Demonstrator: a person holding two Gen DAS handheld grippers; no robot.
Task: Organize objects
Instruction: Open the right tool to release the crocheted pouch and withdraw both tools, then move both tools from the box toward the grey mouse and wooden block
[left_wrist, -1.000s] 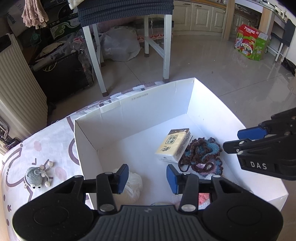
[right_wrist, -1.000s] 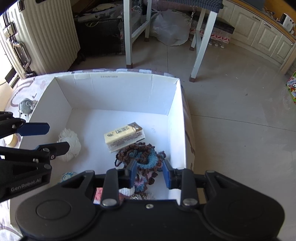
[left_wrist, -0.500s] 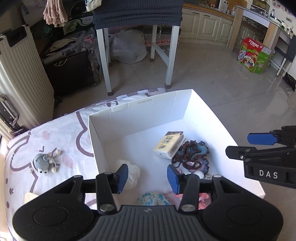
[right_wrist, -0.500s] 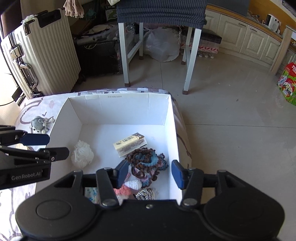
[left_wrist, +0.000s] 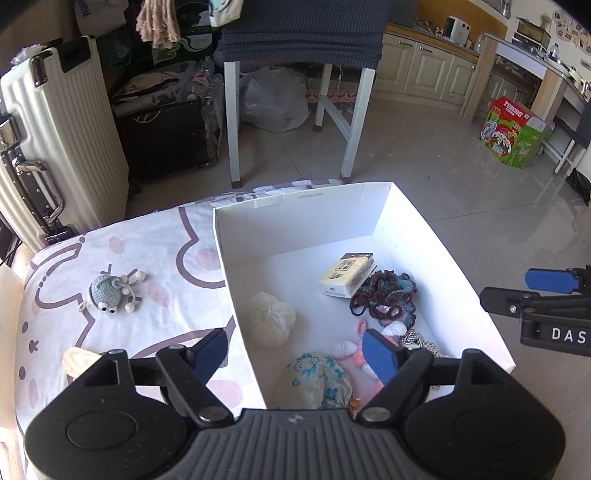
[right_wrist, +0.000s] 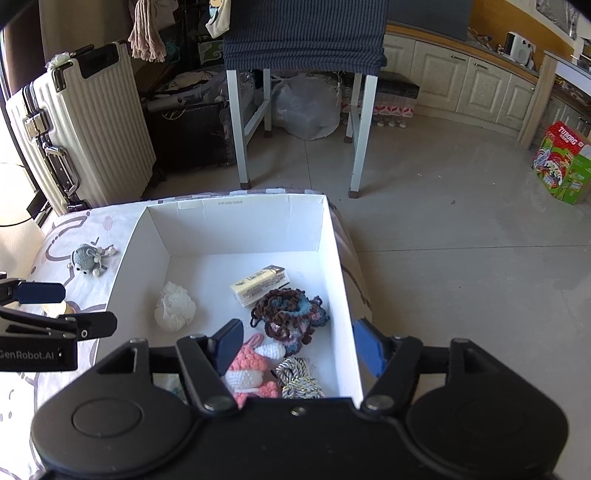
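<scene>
Both tools, left tool (left_wrist: 295, 352) and right tool (right_wrist: 297, 345), just spread, empty above white box (right_wrist: 236, 221).

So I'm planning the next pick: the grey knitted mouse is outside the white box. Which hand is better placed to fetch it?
Probably left. The grey knitted mouse lies on the cloth left of the box, on the side where the left tool hangs open and empty. The right tool would have to cross the box.

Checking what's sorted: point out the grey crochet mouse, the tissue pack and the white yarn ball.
grey crochet mouse (left_wrist: 105, 291): left wrist view, body.
tissue pack (left_wrist: 345, 277): left wrist view, top face.
white yarn ball (right_wrist: 174, 306): right wrist view, centre.
</scene>
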